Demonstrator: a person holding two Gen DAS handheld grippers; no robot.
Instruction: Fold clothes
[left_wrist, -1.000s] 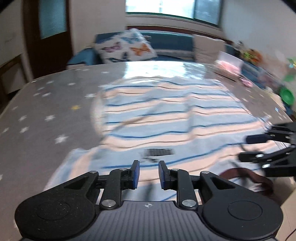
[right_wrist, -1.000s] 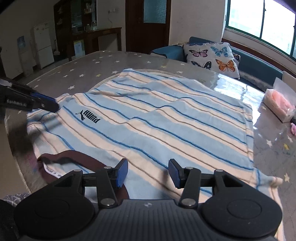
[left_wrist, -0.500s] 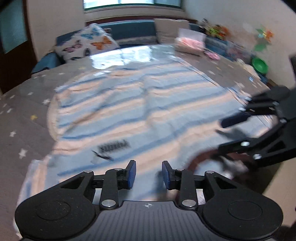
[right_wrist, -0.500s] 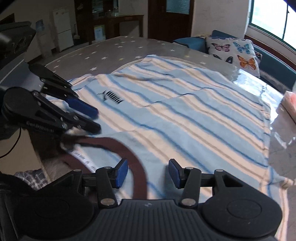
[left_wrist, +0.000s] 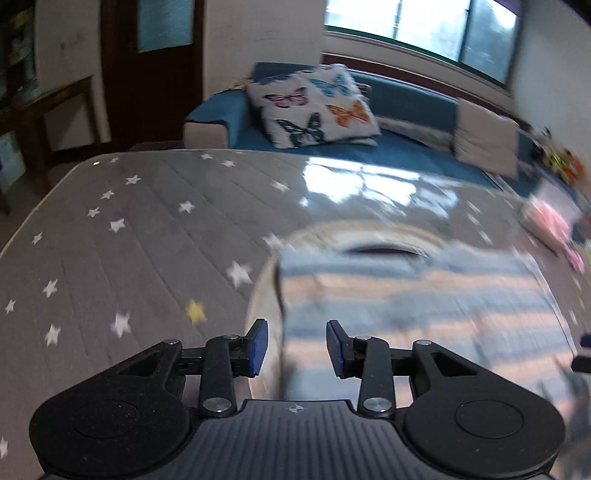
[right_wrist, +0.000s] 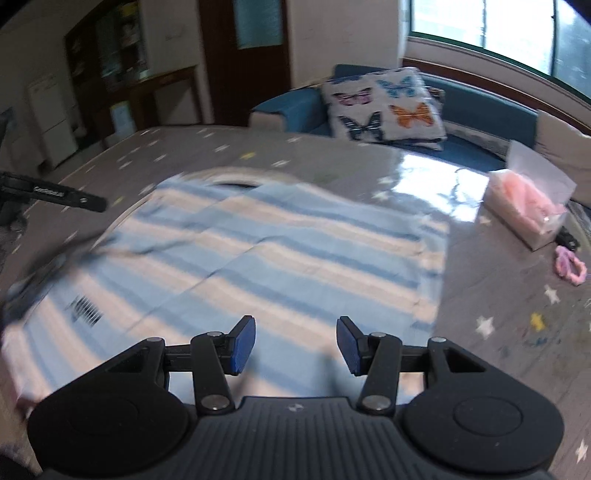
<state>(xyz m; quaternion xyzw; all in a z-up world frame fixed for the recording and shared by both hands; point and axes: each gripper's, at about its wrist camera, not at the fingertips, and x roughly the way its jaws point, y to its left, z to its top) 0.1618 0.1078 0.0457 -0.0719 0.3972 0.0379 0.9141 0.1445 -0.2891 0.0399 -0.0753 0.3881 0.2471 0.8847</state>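
A light blue and peach striped shirt (right_wrist: 266, 266) lies flat on the grey star-patterned table (right_wrist: 517, 332). Its dark collar opening (right_wrist: 232, 183) is at the far edge, and a dark logo (right_wrist: 86, 308) shows near the left. In the left wrist view the shirt (left_wrist: 424, 314) is blurred, with the collar (left_wrist: 384, 250) far. My left gripper (left_wrist: 296, 347) is open and empty above the shirt's left edge. My right gripper (right_wrist: 295, 345) is open and empty above the shirt's near part. The left gripper's finger (right_wrist: 55, 194) shows at the left of the right wrist view.
A clear bag of pink items (right_wrist: 528, 203) and a pink hair tie (right_wrist: 570, 264) lie on the table at the right. A blue sofa with a butterfly pillow (right_wrist: 384, 107) stands behind the table. A dark door and shelves are at the back left.
The shirt has been folded over: the collar now lies at the far edge. Both grippers have let go and pulled apart, the left one swinging left. Both views are motion-blurred.
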